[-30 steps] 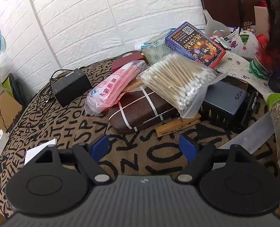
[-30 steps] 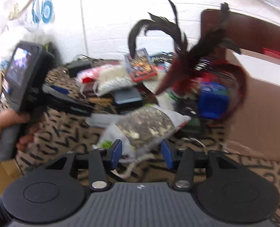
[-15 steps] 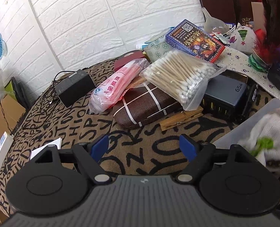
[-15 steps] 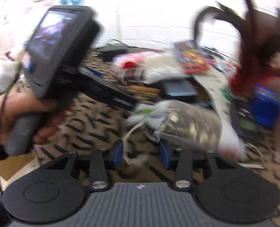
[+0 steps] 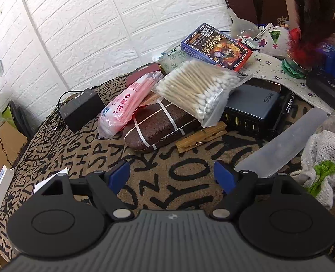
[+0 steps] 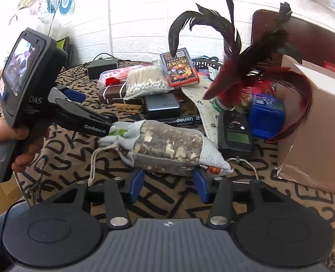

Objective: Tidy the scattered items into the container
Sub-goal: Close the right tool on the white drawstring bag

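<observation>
– Gauze sachet (image 6: 167, 145), the one full of dried herbs; a second ago it sits further off and more to the right in the right wrist view, and now it lies across the middle, just beyond the right gripper (image 6: 168, 181); what is that gripper doing?

– Its jaws are opening; the sachet's near edge lies at the gap between the blue tips, but the pads do not press on it, so nothing is gripped; the bag rests on the lettered cloth (image 6: 167, 195), its drawstring trailing to the near left.

– And the other one?

– The left gripper (image 5: 172, 176) stands wide apart with only cloth between its fingers; the person's hand (image 6: 6, 140) holds it at the left of the scene; it has barely shifted; what is new in its view is the sachet's gathered neck (image 5: 321, 172) with the green tie, now showing at the right edge, where half a second ago only a blurred part of it shows.

– So what does that mean for the tidying?

– Most likely the sachet is the item in hand, lined up for a grasp but not yet taken; the cardboard box (image 6: 321, 124) at the right looks like the container, though its inside cannot be seen; the sachet lies well left of it, so the carry is all still to do; the pile further back is untouched.
</observation>
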### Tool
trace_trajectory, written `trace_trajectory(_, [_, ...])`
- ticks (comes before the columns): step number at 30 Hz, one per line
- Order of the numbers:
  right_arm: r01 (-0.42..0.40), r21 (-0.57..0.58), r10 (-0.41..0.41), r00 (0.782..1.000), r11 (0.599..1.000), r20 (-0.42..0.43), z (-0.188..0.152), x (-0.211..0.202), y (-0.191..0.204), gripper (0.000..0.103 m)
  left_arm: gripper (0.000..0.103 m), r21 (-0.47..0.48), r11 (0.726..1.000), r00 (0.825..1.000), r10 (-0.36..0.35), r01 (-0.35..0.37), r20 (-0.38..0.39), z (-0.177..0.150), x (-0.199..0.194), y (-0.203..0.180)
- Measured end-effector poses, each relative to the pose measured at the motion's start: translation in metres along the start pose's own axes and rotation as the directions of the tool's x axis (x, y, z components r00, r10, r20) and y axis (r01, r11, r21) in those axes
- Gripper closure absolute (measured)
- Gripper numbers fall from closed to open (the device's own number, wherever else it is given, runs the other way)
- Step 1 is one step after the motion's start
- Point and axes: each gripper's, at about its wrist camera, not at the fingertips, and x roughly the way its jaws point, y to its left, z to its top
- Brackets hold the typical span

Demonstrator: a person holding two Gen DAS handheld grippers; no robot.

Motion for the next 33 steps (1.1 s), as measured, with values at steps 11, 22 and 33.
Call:
trace_trajectory(11, [0.029, 0.002, -0.029, 0.999, 1.0, 0.018, -0.004, -0.014, -0.012, 0.035, 0.02, -0.03, 0.999, 0.999, -0.029, 0.028, -0.018, -0.004, -0.007, 0.003])
trace_trajectory(22, [-0.112, 0.017, 0.111, 0.993, 0.994, 0.046, 0.0, 0.009, -0.043, 0.027, 0.021, -0.072, 0.993, 0.994, -0.098, 0.094, -0.055, -0.01, -0.02, 0.0])
trace_trajectory(33, [-0.14, 0.041, 0.139, 0.99, 0.989, 0.035, -0.005, 0.005, -0.019, 0.061, 0.022, -0.068, 0.984, 0.987, -0.163, 0.163, 0.008, -0.015, -0.049, -0.001])
